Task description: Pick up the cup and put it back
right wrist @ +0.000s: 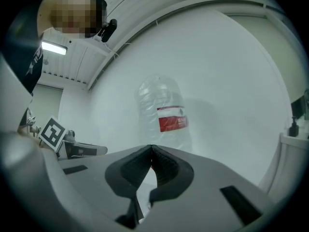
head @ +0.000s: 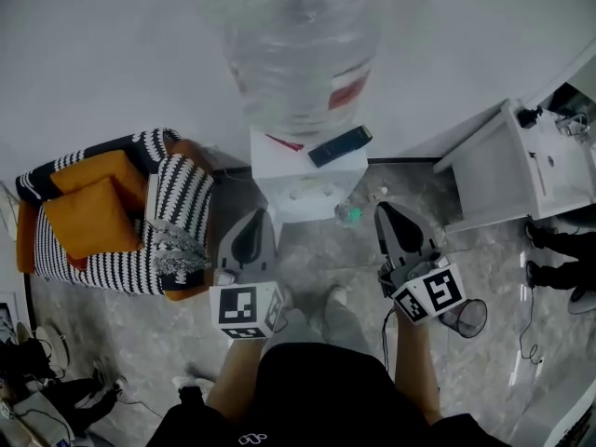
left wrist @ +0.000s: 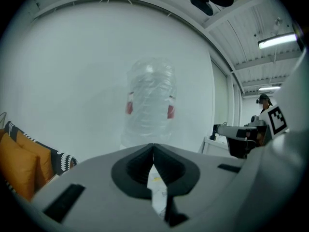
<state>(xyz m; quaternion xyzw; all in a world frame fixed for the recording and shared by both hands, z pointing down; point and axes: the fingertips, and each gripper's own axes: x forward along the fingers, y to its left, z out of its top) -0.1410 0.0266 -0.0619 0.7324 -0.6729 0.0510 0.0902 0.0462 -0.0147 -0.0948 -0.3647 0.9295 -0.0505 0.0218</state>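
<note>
A small greenish cup-like thing (head: 349, 214) sits low beside the white water dispenser (head: 307, 180), too small to make out well. A big clear water bottle (head: 303, 45) stands on top of the dispenser. My left gripper (head: 250, 240) hangs in front of the dispenser, shut and holding nothing. My right gripper (head: 402, 236) is level with it to the right, also shut and empty, just right of the greenish thing. Both gripper views look up at the bottle (left wrist: 150, 105) (right wrist: 164, 115) past closed jaw tips (left wrist: 153, 146) (right wrist: 152, 148). No cup shows in either gripper view.
A dark flat device (head: 340, 145) lies on the dispenser's top. A striped armchair with orange cushions (head: 102, 208) stands at the left. A white cabinet (head: 521, 170) is at the right, with a wire bin (head: 464, 318) and another person's shoes (head: 549, 240) near it.
</note>
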